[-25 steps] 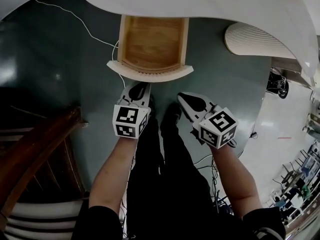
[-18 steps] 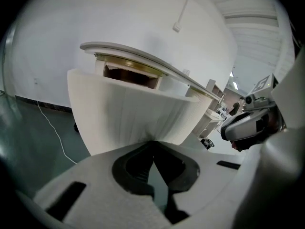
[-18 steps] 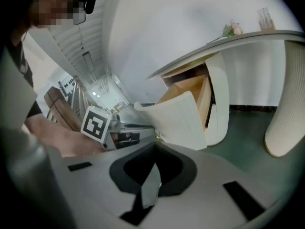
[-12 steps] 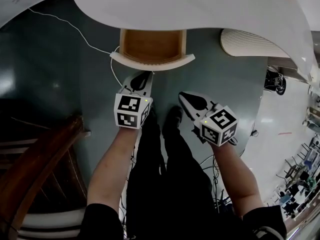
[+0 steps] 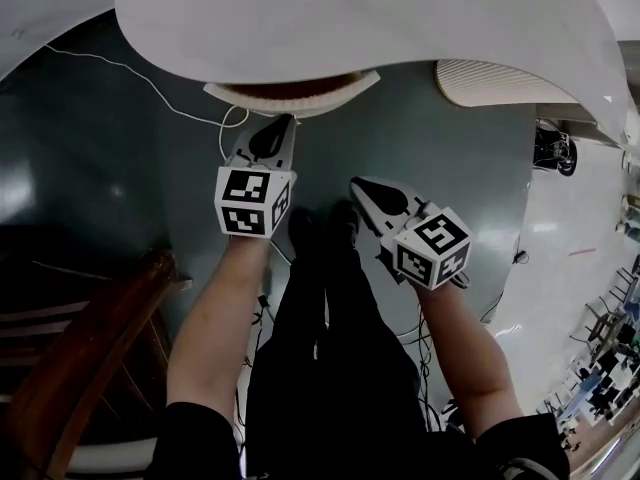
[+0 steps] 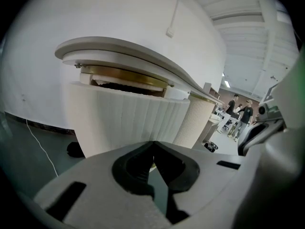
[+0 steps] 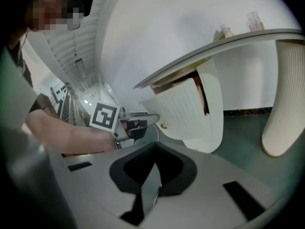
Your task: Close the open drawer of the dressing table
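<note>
Drawer [image 5: 290, 86] sits nearly home under the dressing table top [image 5: 350, 18]. In the head view I only see its curved, ribbed white front and a thin sliver of wood interior. The right gripper view shows it standing a little proud of the table, with a wood side edge exposed in the gap and a small knob [image 7: 164, 125] on the front.

Left gripper [image 5: 283, 120] has its jaws pressed together with nothing between them. Its tips are right at the drawer front, just below the lip. It looks like contact, but I can't confirm that from these angles. Its own view is filled with the ribbed front, straight ahead and close.

Right gripper [image 5: 358, 183] also has its jaws together and holds nothing. It hangs back near the person's legs, clear of the drawer and pointing toward it.

A ribbed table leg [image 5: 500, 83] stands to the right. A white cable [image 5: 130, 68] trails across the dark floor on the left.
</note>
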Tool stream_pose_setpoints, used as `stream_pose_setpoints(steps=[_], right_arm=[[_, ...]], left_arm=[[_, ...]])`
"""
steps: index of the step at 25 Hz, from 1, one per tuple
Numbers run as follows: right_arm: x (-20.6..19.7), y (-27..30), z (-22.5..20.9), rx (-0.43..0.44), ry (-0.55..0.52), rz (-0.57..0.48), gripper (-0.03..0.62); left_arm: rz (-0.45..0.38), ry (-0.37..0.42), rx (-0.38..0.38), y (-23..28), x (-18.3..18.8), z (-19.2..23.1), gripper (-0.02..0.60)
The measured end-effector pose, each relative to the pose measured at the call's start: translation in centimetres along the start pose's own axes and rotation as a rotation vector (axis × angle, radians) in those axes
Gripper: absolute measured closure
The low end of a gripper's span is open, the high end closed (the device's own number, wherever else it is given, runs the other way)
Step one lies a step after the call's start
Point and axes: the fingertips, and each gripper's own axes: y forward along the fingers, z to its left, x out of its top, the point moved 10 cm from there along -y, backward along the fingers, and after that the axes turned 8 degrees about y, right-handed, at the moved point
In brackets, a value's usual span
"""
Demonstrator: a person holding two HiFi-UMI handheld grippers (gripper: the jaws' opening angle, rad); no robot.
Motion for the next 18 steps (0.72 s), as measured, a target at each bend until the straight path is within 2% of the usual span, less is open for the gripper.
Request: stream_pose_setpoints(steps=[4, 8, 13, 18], right_arm=[[-1.2, -0.6, -2.4, -0.036, 0.039, 0.009, 0.588], [-0.9, -0.6, -4.4, -0.054, 0.088, -0.035, 0.588], [-0.8, 0.4, -4.6, -0.045, 0.090, -0.056, 0.588], [-1.9, 0.8, -4.4, -0.036, 0.090, -0.025, 0.588]], left_arm=[[-0.067, 0.014, 0.010, 0.9, 0.2, 1.2, 0.574], [-0.086, 0.026, 0.030, 2.3, 1.4, 1.8, 0.574], [-0.096, 0.029, 0.039, 4.0, 2.4, 3.1, 0.574], [-0.118, 0.097, 0.048, 5.4, 3.3, 4.4, 0.574]])
